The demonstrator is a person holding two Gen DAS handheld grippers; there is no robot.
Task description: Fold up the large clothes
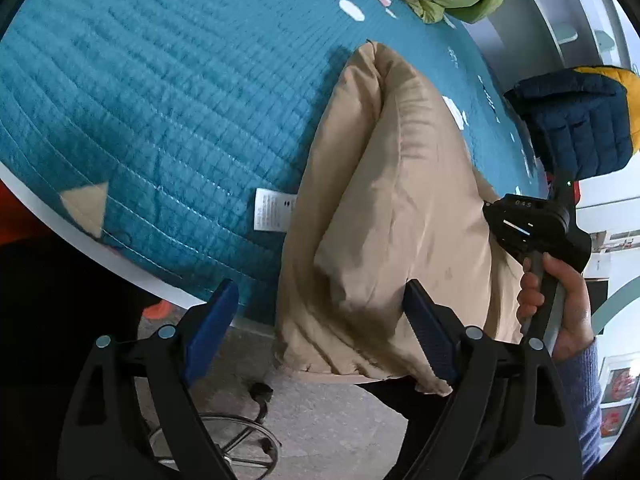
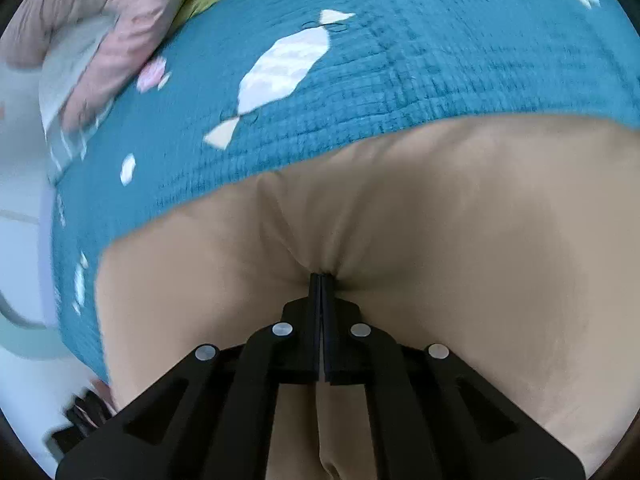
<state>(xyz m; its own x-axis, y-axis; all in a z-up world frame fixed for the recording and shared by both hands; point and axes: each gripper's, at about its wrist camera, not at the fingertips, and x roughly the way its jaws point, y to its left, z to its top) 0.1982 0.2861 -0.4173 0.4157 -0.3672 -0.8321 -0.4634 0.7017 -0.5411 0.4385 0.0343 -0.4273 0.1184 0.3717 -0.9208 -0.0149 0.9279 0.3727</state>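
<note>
A: Both views look evenly lit and bright, with soft daylight and no harsh glare on the teal quilt [image 1: 168, 92].

B: The left wrist view is sharp. Soft shadows lie in the folds of the beige garment [image 1: 392, 208], and the area below the quilt's edge is dark.

A: The right wrist view is smeared by motion blur, worst on the pink clothing [image 2: 100, 20] beyond the quilt's far left edge.

B: Fisheye bending curves the quilt's stitching, and black corners ring both views.
</note>
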